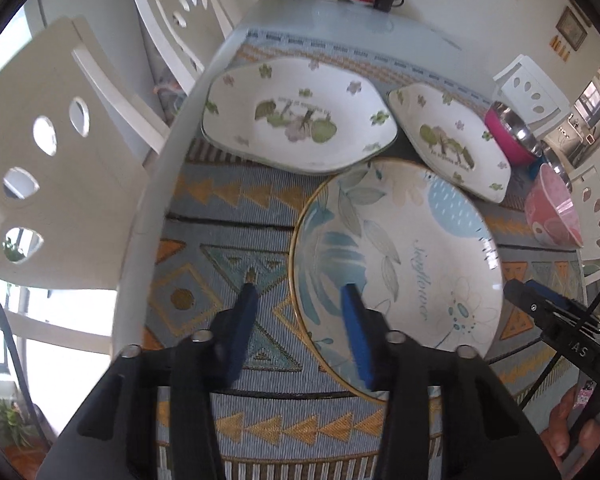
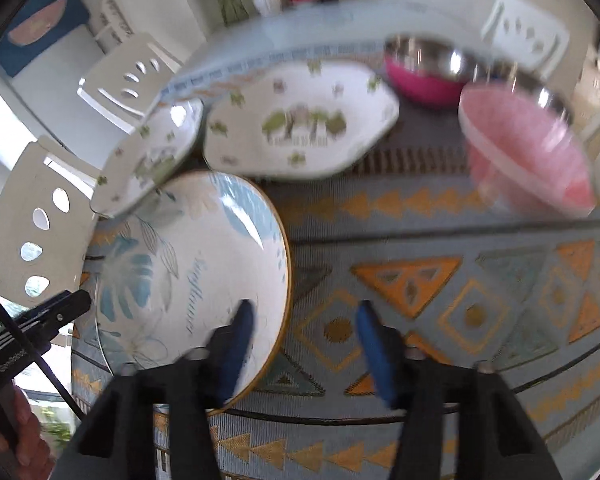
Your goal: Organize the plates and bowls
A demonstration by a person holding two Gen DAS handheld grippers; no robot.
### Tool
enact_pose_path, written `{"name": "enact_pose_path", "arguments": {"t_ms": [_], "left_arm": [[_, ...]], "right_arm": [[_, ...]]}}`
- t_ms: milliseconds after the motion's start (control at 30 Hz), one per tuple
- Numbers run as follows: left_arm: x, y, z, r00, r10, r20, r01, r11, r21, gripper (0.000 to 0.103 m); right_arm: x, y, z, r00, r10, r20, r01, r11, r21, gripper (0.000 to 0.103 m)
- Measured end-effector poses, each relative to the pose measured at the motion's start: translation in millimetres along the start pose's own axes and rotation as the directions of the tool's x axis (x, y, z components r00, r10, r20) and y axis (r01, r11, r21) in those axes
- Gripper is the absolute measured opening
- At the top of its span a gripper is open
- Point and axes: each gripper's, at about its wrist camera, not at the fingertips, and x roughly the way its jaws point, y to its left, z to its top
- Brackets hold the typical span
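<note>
Although the job is to tidy the plates and bowls, most of it looks not done yet. The big round plate with blue leaves and a gold rim (image 1: 400, 248) lies flat on the woven blue and orange table mat (image 1: 228, 216), close to the front. Behind it sit two white many-sided dishes with green flower pictures, a larger one (image 1: 296, 116) on the left and a smaller one (image 1: 448, 140) on the right. The smaller dish leans on the round plate's far edge, and the larger dish seems to have another rim just under it, so it may be on a stack. Off to the right are a pink patterned bowl (image 2: 524, 152), a shiny metal bowl with a bright pink outside (image 2: 428, 68), and what looks like another metal bowl behind the pink one. They stand close together but not all nested.

The left gripper (image 1: 300, 312) is spread wide and holds nothing. Its right finger is over the round plate's left side, and the other is over the mat. The right gripper (image 2: 304, 340) is also spread wide and holds nothing, with one finger over the plate's right edge.

The round plate has no long side, but its blue writing runs from front to back. Both many-sided dishes are longer from left to right across the table.
</note>
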Motion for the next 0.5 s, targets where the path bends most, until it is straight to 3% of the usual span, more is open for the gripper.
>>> {"name": "enact_pose_path", "arguments": {"t_ms": [133,267,400,500], "left_arm": [[17,11,-3,1.0,-0.011,-0.027,0.01,0.999,-0.033,0.024],[24,20,-3,0.996,-0.082,-0.034,0.079,0.994,-0.075,0.024],[32,14,-6,0.989,-0.138,-0.054,0.135,0.989,-0.057,0.022],[34,12,-8,0.981,-0.185,-0.056,0.18,0.98,-0.081,0.018]], "right_arm": [[15,-7,-6,0.997,0.064,-0.036,-0.062,0.997,0.054,0.033],[26,0,-5,0.994,0.094,-0.054,-0.093,0.995,0.022,0.027],[33,9,-8,0.991,0.121,-0.057,-0.122,0.993,-0.007,0.019],[33,11,-10,0.991,0.127,-0.047,-0.128,0.992,-0.015,0.02]]}}
